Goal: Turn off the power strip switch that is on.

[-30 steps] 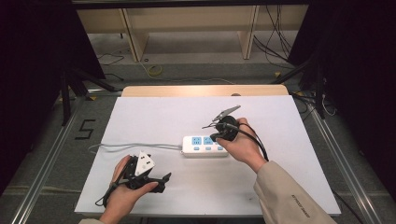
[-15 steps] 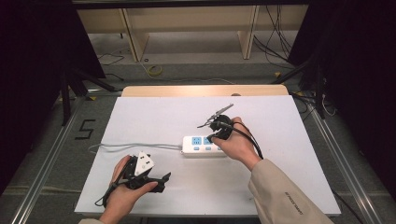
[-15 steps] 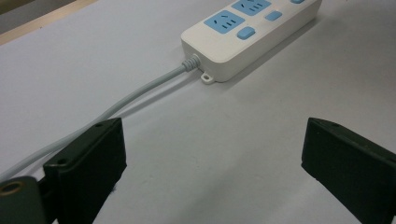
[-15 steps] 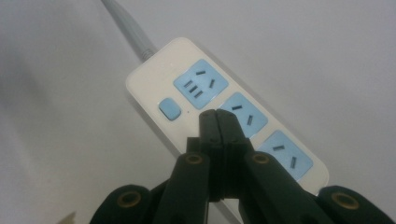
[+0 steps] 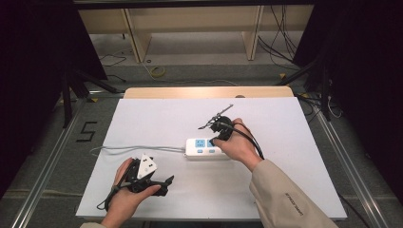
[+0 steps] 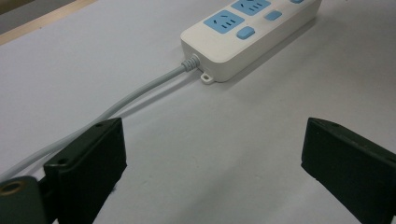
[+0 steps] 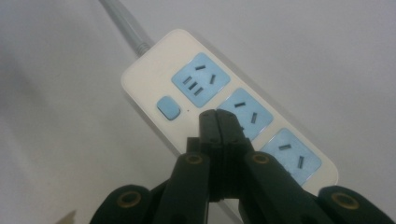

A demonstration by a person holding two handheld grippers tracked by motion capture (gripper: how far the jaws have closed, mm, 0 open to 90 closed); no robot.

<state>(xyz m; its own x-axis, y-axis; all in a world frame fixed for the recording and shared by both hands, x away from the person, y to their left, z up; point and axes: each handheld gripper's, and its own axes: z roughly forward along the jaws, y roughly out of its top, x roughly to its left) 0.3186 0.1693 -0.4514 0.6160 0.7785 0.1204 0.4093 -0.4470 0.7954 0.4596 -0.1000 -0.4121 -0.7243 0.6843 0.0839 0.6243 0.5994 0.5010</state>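
**Closing in on the second switch**

Pressing down toward the power strip [image 5: 206,147], the right gripper [image 7: 218,122] has its two black jaws pushed flat together, nothing between them, so the joined tips act as one blunt finger. In the right gripper view those tips sit over the strip's row of switches, just past the first blue button [image 7: 168,108] and beside the middle socket [image 7: 245,115]; whatever lies under them is covered, so contact cannot be confirmed.

Compared with a second ago, the right hand [image 5: 237,145] has come in from a spot off the strip's far right end and now lies over that end, with the gripper tilted downward onto it. That shift suggests the approach is finished and the push itself is the step in hand; a small downward nudge should be all that is left.

The strip lies flat near the middle of the white table [image 5: 294,180], its grey cord [image 5: 128,148] trailing off to the left edge. The left gripper [image 5: 164,183] has not moved: it rests low on the near-left part of the table, jaws spread wide and empty, pointing at the strip's cord end [image 6: 194,60] from well apart. The strip itself has stayed put.
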